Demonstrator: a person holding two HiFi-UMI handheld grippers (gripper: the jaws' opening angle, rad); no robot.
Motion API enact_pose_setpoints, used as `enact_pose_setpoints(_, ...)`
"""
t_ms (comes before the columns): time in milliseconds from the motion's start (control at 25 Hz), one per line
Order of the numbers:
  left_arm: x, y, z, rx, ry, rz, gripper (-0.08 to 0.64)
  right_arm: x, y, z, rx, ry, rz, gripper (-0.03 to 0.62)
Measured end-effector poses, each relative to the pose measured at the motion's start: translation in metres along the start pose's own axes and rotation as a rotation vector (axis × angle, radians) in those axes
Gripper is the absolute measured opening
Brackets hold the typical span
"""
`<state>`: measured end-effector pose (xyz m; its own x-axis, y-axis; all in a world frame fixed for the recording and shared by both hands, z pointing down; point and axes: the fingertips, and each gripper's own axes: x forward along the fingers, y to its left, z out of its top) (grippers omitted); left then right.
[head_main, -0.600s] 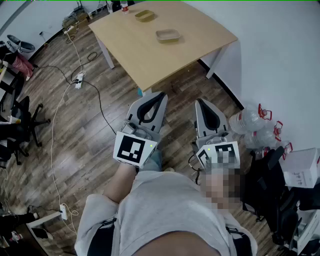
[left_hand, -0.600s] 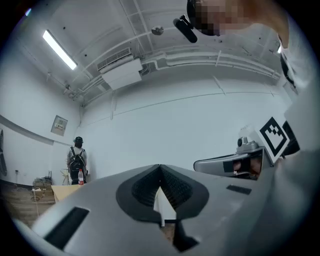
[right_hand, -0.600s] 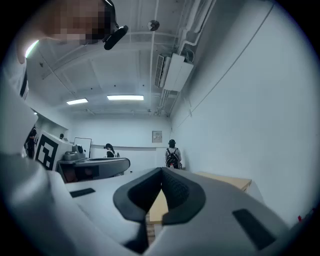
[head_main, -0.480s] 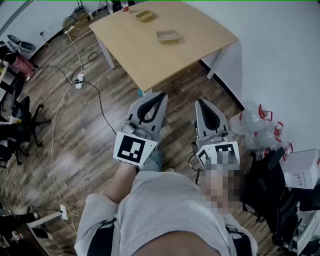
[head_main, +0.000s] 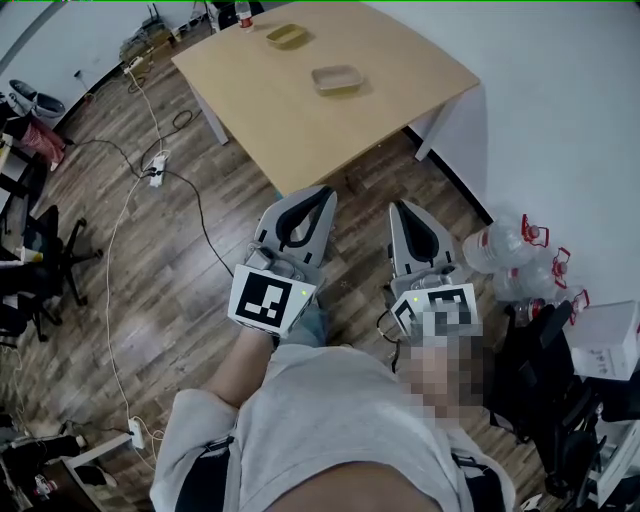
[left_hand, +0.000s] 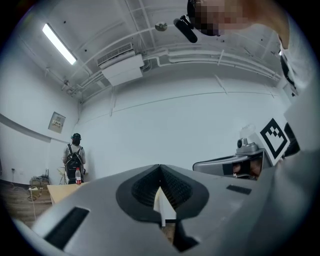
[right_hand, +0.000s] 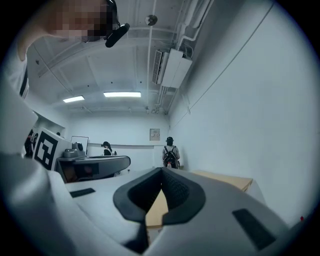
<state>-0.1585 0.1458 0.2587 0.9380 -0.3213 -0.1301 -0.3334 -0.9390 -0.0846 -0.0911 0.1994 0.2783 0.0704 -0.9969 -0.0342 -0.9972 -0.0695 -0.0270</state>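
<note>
Since the earlier frame the wooden table (head_main: 300, 120) has slid slightly nearer in the head view, yet its nearer tray (head_main: 337, 79) lies well apart from our left gripper (head_main: 320, 193) and right gripper (head_main: 400, 206), both with jaws pressed tip to tip on nothing. We judge this an approach, so any reach first calls for closing that gap. Only the gripper views show the person with a backpack (left_hand: 75, 157) beyond the table, and only the head view shows the water jugs (head_main: 495, 245).

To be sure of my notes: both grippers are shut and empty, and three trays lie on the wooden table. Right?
No. The head view shows two trays on the wooden table, not three: near tray, far tray. Left gripper and right gripper are shut and empty.
</note>
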Motion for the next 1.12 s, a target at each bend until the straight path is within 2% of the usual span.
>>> enact_pose_setpoints(160, 0.023, 0.032, -0.01, 0.011, 0.036, -0.005, 0.014, 0.038, -0.009, -0.003, -0.01, 0.004, -0.015, 0.011)
enact_pose_setpoints(320, 0.05, 0.064, -0.01, 0.008, -0.011, -0.031, 0.014, 0.078, -0.017, -0.002, -0.027, -0.007, -0.035, 0.011)
enact_pose_setpoints(680, 0.096, 0.118, -0.017, 0.005, -0.031, -0.081, 0.015, 0.143, -0.036, 0.003, -0.001, -0.038, -0.081, 0.011)
enact_pose_setpoints(1120, 0.146, 0.144, -0.033, -0.016, -0.025, -0.063, 0.014, 0.186, -0.078, 0.0, 0.014, -0.028, -0.083, 0.011)
